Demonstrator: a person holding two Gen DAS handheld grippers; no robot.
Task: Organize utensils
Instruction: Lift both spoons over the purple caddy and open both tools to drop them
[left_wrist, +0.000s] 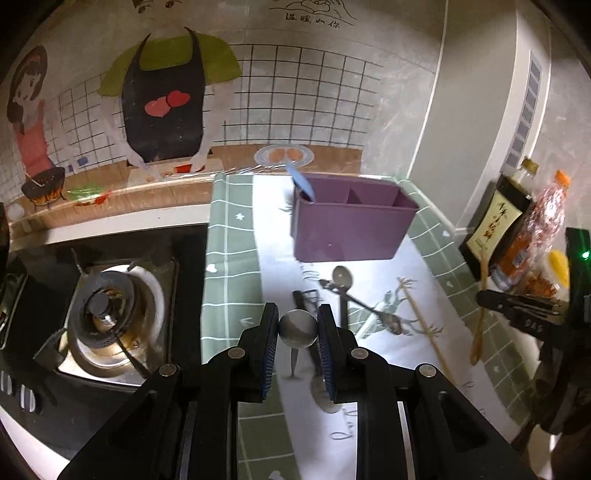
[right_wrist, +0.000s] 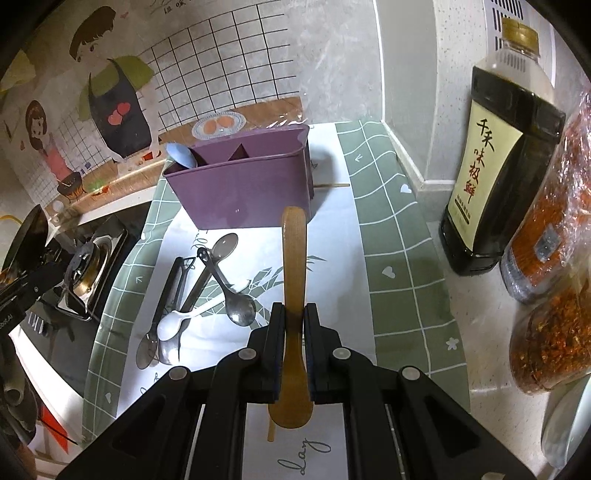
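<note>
Two utensils are in our grip: the left gripper pinches a steel spoon by its bowl, and the right gripper clamps a wooden spoon mid-handle, both above the mat. We judge this the carry step. The purple caddy stands ahead, a blue spoon in its left compartment. Next we must tip each handle down into a free compartment. More spoons wait loose on the mat.

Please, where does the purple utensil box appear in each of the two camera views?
Left wrist view: purple box, upper centre-right, beyond the gripper.
Right wrist view: purple box, upper centre-left, behind the held wooden spoon.
Shared landmark: blue spoon standing in its left compartment.
</note>
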